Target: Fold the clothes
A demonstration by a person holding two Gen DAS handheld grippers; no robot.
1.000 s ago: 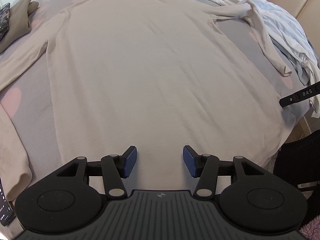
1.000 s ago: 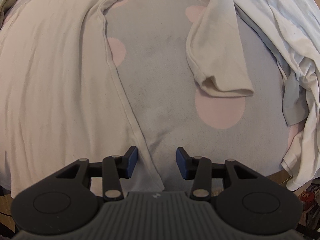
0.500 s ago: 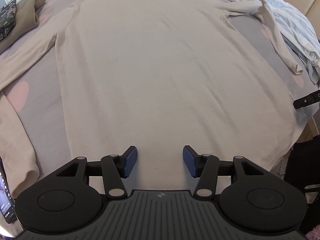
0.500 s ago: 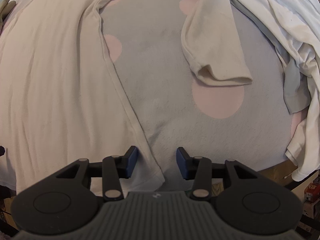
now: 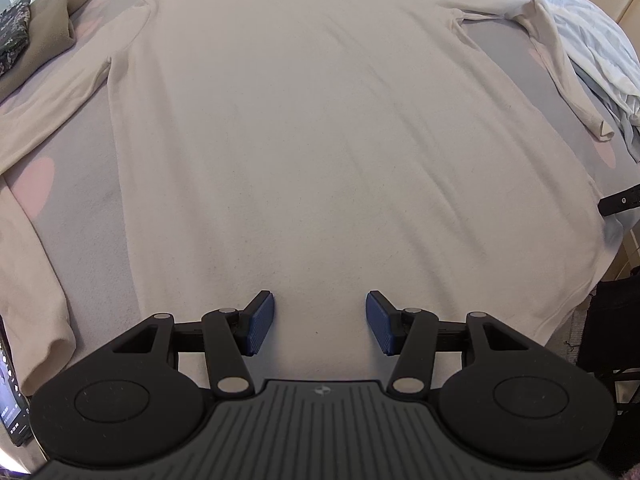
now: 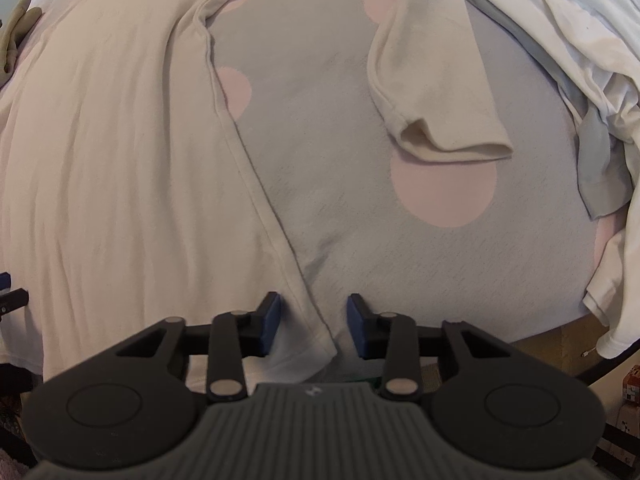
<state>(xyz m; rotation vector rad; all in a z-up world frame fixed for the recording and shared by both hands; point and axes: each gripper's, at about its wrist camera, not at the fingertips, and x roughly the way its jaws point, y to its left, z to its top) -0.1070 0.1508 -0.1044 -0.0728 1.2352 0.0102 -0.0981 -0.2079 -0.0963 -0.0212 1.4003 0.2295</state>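
No readable writing on the cream shirt [image 5: 320,140].

My left camera looks steeply down over the cream shirt [image 5: 320,140] near its hem; my right camera looks down, close above its right edge [image 6: 120,160].
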